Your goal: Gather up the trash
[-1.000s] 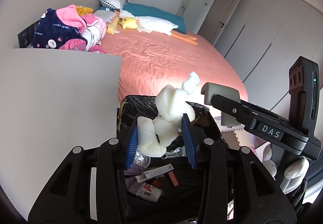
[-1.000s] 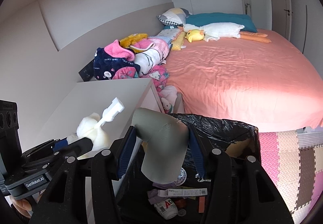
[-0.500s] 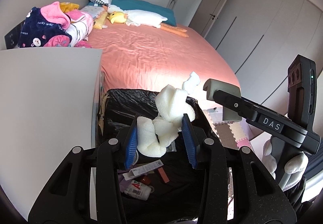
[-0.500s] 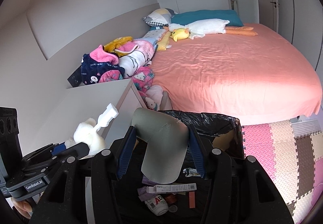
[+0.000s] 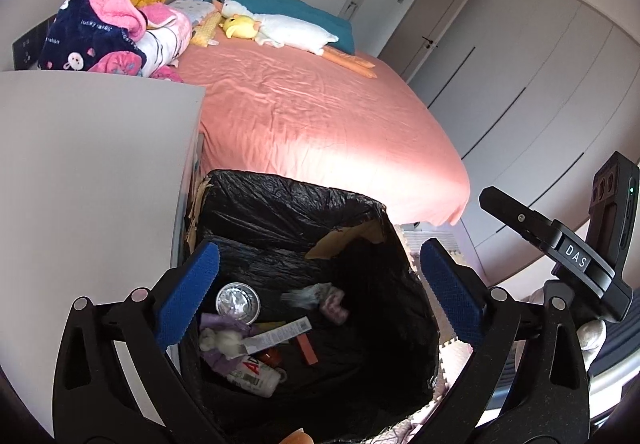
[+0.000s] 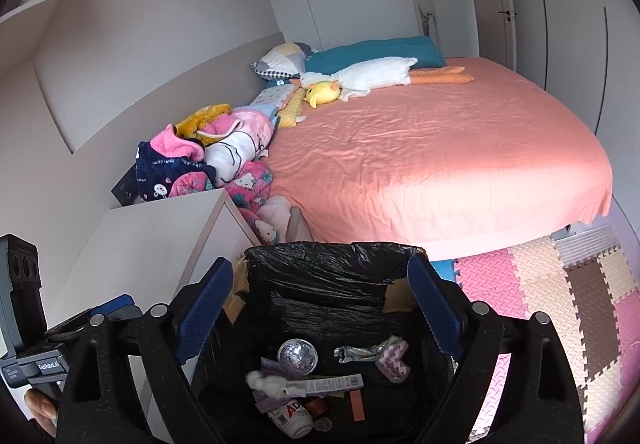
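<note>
A bin lined with a black bag stands beside the bed and also shows in the right wrist view. My left gripper is open and empty above the bin. My right gripper is open and empty above it too. Inside lie white foam, a round foil lid, a long white box, a white bottle and crumpled wrappers. The foam and a pale patterned piece show in the right wrist view.
A white nightstand stands left of the bin. The pink bed lies behind, with plush toys and piled blankets. Foam floor mats lie to the right. White wardrobe doors line the far wall.
Both grippers have opened. The white foam has dropped from the left gripper and the grey piece from the right gripper, out of the jaws. Both grippers have moved over the bin.
</note>
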